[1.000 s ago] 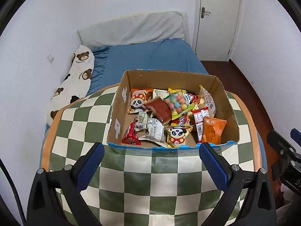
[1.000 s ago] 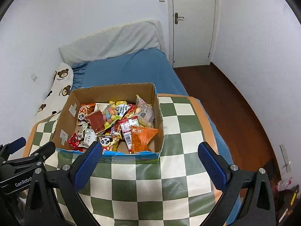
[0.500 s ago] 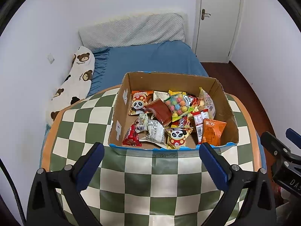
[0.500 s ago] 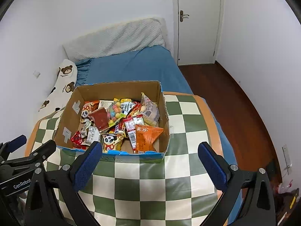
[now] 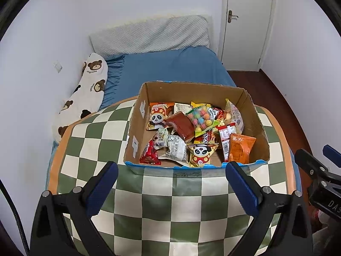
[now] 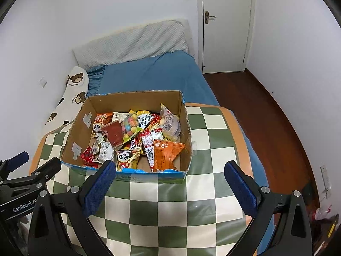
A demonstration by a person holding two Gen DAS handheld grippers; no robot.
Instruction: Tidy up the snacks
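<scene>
Checkered table (image 5: 170, 200), snack box (image 5: 253, 117) now farther, both hand-held grippers unchanged

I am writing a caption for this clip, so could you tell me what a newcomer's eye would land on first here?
First, the open cardboard box heaped with bright snack packets, sitting mid-table on the green checked tablecloth. An orange packet leans in its near right corner. Both grippers, left and right, hang open and empty before it.

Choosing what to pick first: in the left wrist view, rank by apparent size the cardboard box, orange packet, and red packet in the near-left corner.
1. cardboard box, by far
2. orange packet
3. red packet, slightly smaller, partly overlapped, so unsure
</scene>
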